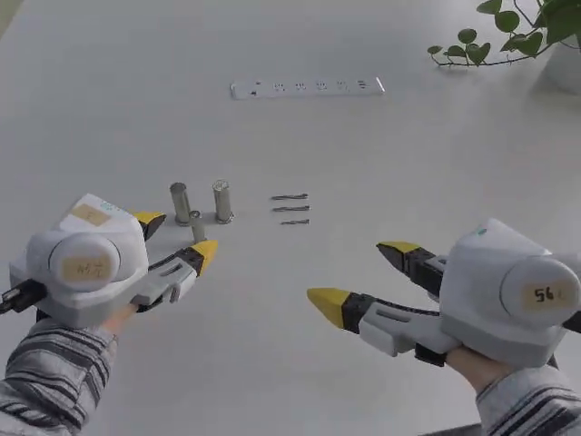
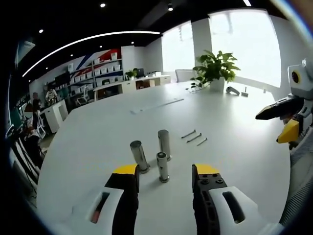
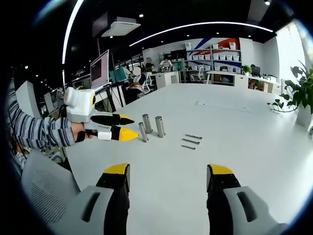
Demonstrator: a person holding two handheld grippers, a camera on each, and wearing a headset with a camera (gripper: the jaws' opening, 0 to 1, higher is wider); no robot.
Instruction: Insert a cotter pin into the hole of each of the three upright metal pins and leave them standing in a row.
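Left gripper (image 1: pixel 182 233): jaws apart, nothing between them. Bare white table (image 1: pixel 272 363) lay open between both grippers and far ahead of them. Three metal pins (image 1: pixel 197 224) stood upright, long axes vertical, just ahead of left gripper's tips; nearest one in line with jaw gap, not touched. Three cotter pins (image 1: pixel 290 209) lay flat right of those, parallel, long axes crosswise, ahead-left of right gripper. Right gripper (image 1: pixel 356 272): jaws wide apart, empty, well short of cotter pins. Power strip (image 1: pixel 307 87) far ahead; plant (image 1: pixel 508 32) far ahead-right.
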